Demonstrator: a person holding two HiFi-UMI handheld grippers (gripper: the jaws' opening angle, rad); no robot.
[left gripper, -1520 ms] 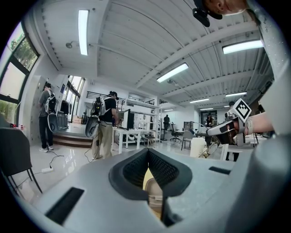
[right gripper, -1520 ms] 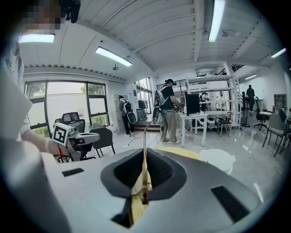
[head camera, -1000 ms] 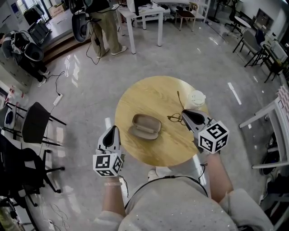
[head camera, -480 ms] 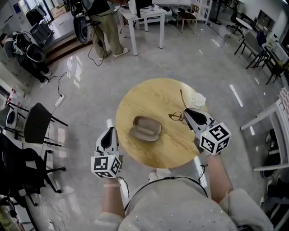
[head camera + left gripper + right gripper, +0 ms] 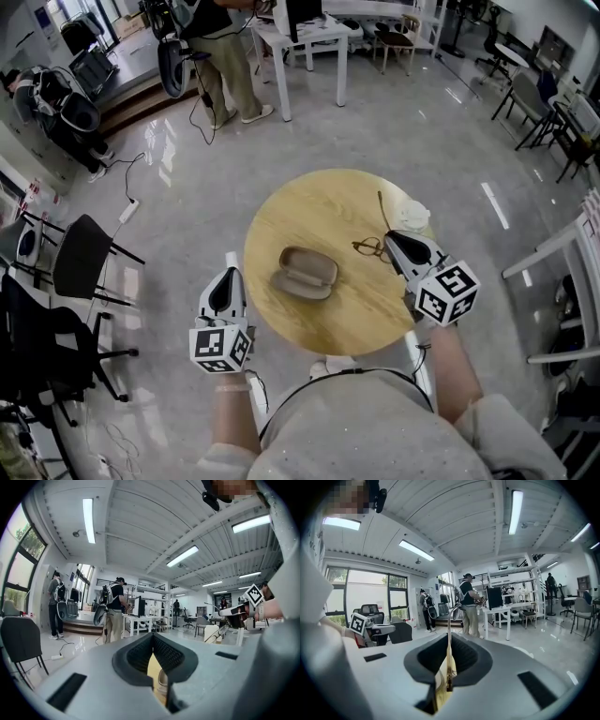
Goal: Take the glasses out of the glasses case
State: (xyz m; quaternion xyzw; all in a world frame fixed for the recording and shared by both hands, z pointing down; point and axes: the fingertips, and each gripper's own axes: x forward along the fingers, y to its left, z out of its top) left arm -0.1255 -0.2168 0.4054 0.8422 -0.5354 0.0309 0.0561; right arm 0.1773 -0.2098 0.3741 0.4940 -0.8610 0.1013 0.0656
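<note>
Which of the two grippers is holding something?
The right gripper, clamped on a temple of the glasses; the left gripper holds nothing.

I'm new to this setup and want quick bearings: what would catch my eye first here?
A round wooden table fills the middle of the head view, with an open, empty glasses case near its centre. At the table's right side the right gripper is shut on a pair of glasses. The left gripper hangs beyond the table's left edge, holding nothing.
</note>
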